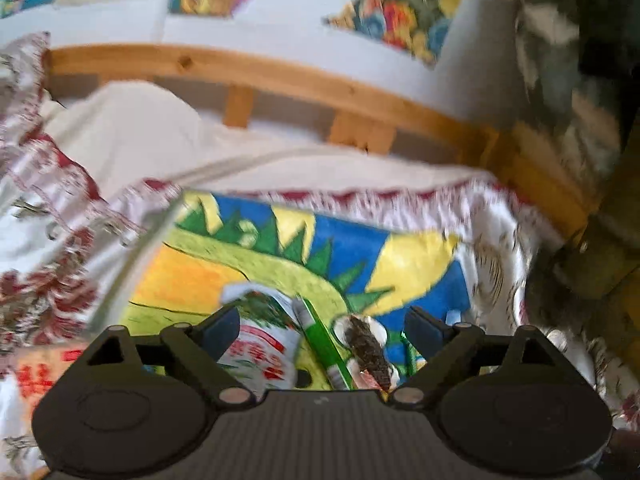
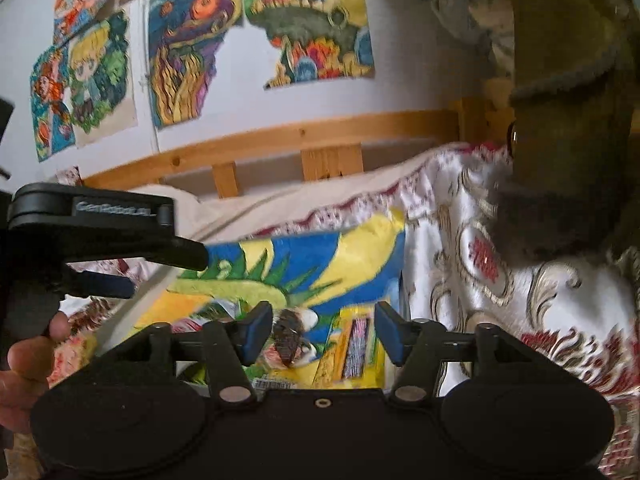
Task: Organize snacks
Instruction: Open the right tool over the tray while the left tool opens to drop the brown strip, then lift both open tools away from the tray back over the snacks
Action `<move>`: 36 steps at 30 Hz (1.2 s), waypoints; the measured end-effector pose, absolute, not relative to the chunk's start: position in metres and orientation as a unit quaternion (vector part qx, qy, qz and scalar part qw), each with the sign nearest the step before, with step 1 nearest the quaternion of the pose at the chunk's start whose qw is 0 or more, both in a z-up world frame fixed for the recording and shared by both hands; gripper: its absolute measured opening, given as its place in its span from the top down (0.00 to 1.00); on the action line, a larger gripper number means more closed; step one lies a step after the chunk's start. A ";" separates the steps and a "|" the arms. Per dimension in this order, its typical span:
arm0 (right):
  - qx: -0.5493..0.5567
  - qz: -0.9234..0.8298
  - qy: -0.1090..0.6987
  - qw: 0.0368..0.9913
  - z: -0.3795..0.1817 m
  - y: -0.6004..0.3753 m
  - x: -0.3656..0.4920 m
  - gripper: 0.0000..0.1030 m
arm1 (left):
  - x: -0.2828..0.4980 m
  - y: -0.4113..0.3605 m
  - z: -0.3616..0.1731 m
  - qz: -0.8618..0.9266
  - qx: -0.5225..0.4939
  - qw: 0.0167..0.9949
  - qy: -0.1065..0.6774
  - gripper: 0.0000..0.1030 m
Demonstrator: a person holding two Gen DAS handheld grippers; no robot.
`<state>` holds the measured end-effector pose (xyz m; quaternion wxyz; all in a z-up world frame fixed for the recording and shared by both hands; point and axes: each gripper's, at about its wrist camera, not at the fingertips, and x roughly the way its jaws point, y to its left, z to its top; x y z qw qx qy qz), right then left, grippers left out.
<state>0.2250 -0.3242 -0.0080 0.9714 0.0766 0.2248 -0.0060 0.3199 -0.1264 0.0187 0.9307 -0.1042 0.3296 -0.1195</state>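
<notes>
both claws are seen open and empty: left gripper (image 1: 320,330) above a crinkled white snack packet (image 1: 260,344), right gripper (image 2: 320,332) above a glossy yellow packet (image 2: 356,348). beyond, a blurred painted sheet (image 1: 400,256) and a wooden bed rail (image 1: 280,72) are made out.
</notes>
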 end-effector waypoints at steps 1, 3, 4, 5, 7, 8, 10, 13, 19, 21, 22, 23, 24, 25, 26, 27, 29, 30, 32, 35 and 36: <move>0.077 -0.005 0.219 0.973 -0.003 -0.322 0.221 0.35 | 0.314 -0.120 0.023 -0.116 -0.109 0.934 0.321 0.07; 0.081 -0.001 0.206 0.975 0.007 -0.318 0.209 0.30 | 0.303 -0.108 0.032 -0.110 -0.115 0.939 0.304 0.05; 0.084 -0.001 0.201 0.976 0.012 -0.316 0.204 0.28 | 0.296 -0.102 0.037 -0.107 -0.117 0.942 0.295 0.04; 0.088 -0.001 0.195 0.977 0.016 -0.314 0.197 0.25 | 0.290 -0.097 0.040 -0.104 -0.117 0.944 0.289 0.03; 0.092 0.000 0.186 0.978 0.022 -0.309 0.183 0.21 | 0.276 -0.086 0.046 -0.097 -0.120 0.949 0.277 0.02; 0.092 0.001 0.182 0.979 0.025 -0.306 0.175 0.18 | 0.269 -0.081 0.048 -0.094 -0.121 0.950 0.272 0.01; 0.092 0.003 0.175 0.980 0.030 -0.301 0.161 0.10 | 0.253 -0.070 0.050 -0.086 -0.125 0.952 0.265 0.01; 0.079 0.008 0.170 0.982 0.035 -0.293 0.145 0.04 | 0.229 -0.055 0.053 -0.078 -0.130 0.953 0.263 0.01; 0.081 0.016 0.172 0.982 0.048 -0.282 0.117 0.01 | 0.183 -0.028 0.053 -0.055 -0.139 0.955 0.257 0.01; 0.087 0.016 0.173 0.981 0.052 -0.280 0.106 0.01 | 0.169 -0.019 0.053 -0.047 -0.137 0.957 0.253 0.00; 0.087 0.016 0.174 0.981 0.054 -0.279 0.101 0.01 | 0.162 -0.015 0.053 -0.044 -0.132 0.958 0.251 0.00; 0.088 0.016 0.176 0.980 0.056 -0.278 0.097 0.01 | 0.156 -0.013 0.053 -0.040 -0.128 0.959 0.251 0.00; 0.089 0.017 0.178 0.980 0.057 -0.276 0.093 0.01 | 0.150 -0.010 0.053 -0.037 -0.124 0.959 0.251 0.00; 0.089 0.019 0.179 0.980 0.059 -0.275 0.088 0.01 | 0.144 -0.007 0.052 -0.034 -0.120 0.960 0.252 0.00; 0.088 0.021 0.180 0.979 0.060 -0.273 0.083 0.01 | 0.137 -0.005 0.051 -0.032 -0.116 0.960 0.253 0.00; 0.088 0.023 0.181 0.979 0.061 -0.271 0.079 0.01 | 0.131 -0.003 0.050 -0.030 -0.112 0.960 0.255 0.00; 0.082 0.024 0.183 0.979 0.064 -0.267 0.070 0.01 | 0.120 0.001 0.048 -0.029 -0.104 0.960 0.258 0.00; 0.080 0.025 0.184 0.979 0.064 -0.265 0.066 0.01 | 0.115 0.002 0.046 -0.028 -0.101 0.960 0.260 0.00; 0.075 0.027 0.187 0.979 0.064 -0.261 0.058 0.01 | 0.105 0.004 0.042 -0.021 -0.092 0.960 0.263 0.00; 0.065 0.029 0.198 0.978 0.060 -0.255 0.046 0.01 | 0.093 0.002 0.035 -0.008 -0.067 0.961 0.267 0.00; 0.061 0.030 0.202 0.977 0.058 -0.254 0.043 0.01 | 0.089 0.002 0.032 -0.008 -0.059 0.962 0.267 0.00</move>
